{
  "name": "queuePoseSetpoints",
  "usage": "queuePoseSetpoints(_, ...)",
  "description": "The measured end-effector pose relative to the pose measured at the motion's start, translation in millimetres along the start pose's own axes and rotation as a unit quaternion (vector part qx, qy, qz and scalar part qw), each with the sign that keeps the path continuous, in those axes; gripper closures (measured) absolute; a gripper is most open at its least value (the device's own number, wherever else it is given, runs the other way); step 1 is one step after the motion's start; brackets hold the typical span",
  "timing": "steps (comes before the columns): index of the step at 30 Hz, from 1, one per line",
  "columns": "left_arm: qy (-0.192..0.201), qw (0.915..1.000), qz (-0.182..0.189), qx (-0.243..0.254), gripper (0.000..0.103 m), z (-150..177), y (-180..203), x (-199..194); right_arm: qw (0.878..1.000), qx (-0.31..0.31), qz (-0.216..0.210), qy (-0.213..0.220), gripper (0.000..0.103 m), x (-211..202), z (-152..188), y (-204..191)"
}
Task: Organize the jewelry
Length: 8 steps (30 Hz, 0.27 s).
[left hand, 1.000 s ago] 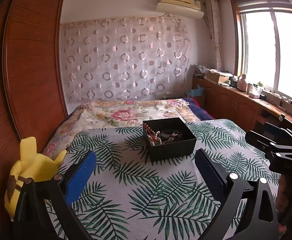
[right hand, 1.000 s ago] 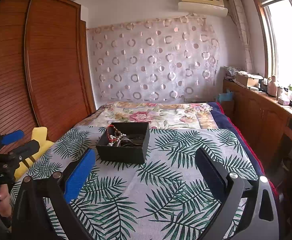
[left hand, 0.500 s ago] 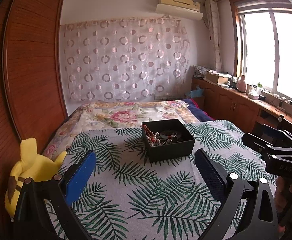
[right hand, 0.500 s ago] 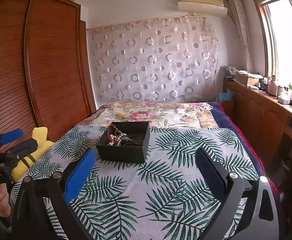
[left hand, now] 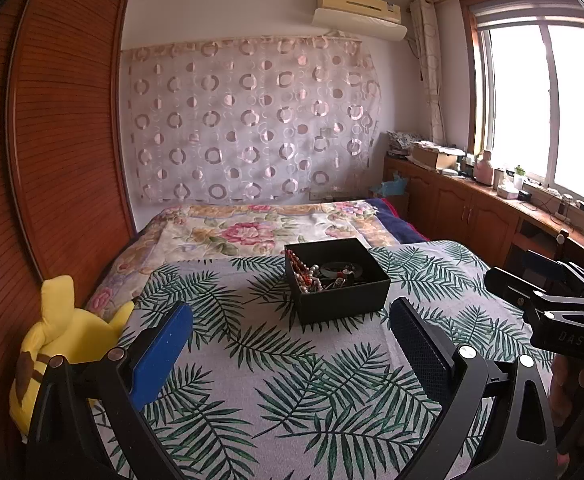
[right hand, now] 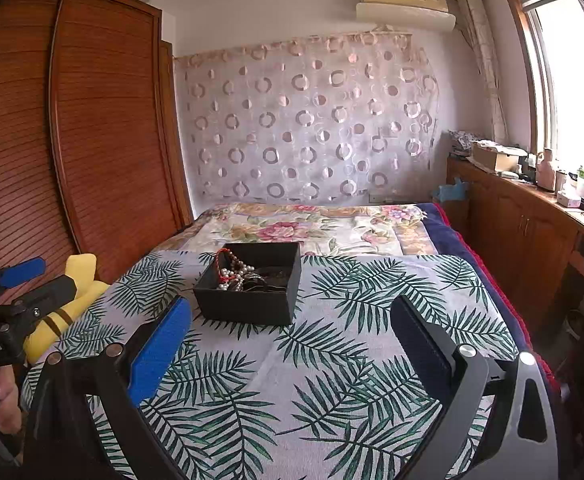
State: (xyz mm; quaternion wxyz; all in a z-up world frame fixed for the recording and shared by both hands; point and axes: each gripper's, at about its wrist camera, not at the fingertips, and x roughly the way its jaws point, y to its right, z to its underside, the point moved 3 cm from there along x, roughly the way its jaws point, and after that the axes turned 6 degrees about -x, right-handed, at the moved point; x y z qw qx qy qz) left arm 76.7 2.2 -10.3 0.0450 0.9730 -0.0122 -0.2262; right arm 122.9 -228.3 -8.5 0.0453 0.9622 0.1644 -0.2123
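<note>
Two grippers hover over the leaf-print bedspread (left hand: 252, 360), fingers spread wide and holding nothing. Ahead sits the black box (left hand: 338, 280), its jewelry (left hand: 316, 274) heaped toward the left side. Left gripper (left hand: 290, 348) and right gripper (right hand: 290, 348) look about equally near, neither touching.

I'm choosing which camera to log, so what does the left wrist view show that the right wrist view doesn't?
Only the left wrist view shows the right hand-held gripper at its right edge and the yellow plush toy's whole body. Only the right wrist view shows the left hand-held gripper and the wardrobe's second door. Both share the open black jewelry box of tangled beads on the palm-leaf bedspread, untouched.
</note>
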Motion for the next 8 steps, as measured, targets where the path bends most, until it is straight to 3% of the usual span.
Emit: queuePoseSetpoints(8, 0.0, 1.0, 0.001, 0.0, 0.008, -1.5, 0.0, -1.0, 1.0, 0.001, 0.0, 0.0, 0.003, -0.1, 0.1, 0.4)
